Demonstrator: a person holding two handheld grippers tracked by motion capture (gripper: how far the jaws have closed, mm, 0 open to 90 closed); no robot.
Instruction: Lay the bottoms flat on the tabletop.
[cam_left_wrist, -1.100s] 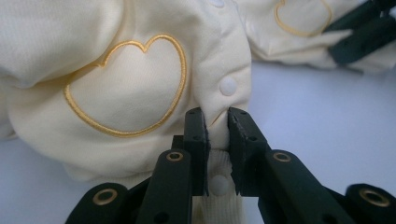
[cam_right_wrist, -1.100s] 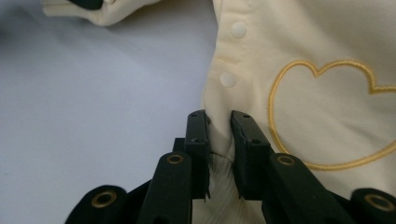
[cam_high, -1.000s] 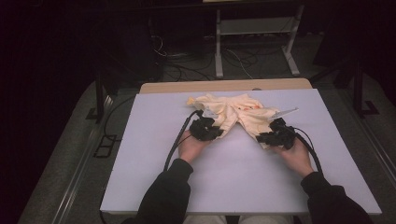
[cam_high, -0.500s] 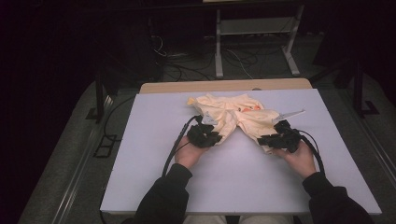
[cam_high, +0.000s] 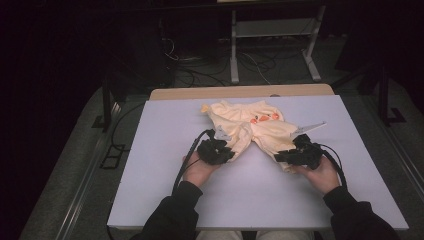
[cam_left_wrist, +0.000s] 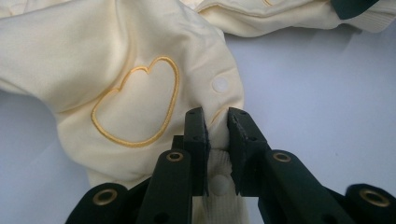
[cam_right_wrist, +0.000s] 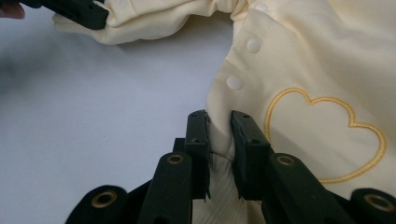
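Both hands have drawn back toward the near edge since the earlier frames, and the pale yellow baby garment (cam_high: 247, 127) has stretched out with them, its two legs now spread in a V on the white table (cam_high: 150, 165). Its body lies toward the far side, orange marks showing on the chest. At the end of one leg, the left gripper (cam_left_wrist: 217, 135) has its jaws nearly closed, pinching the ribbed cuff just beside a snap and an embroidered heart outline (cam_left_wrist: 135, 105). On the other leg's cuff, the right gripper (cam_right_wrist: 219, 135) is clamped likewise, below two snaps.
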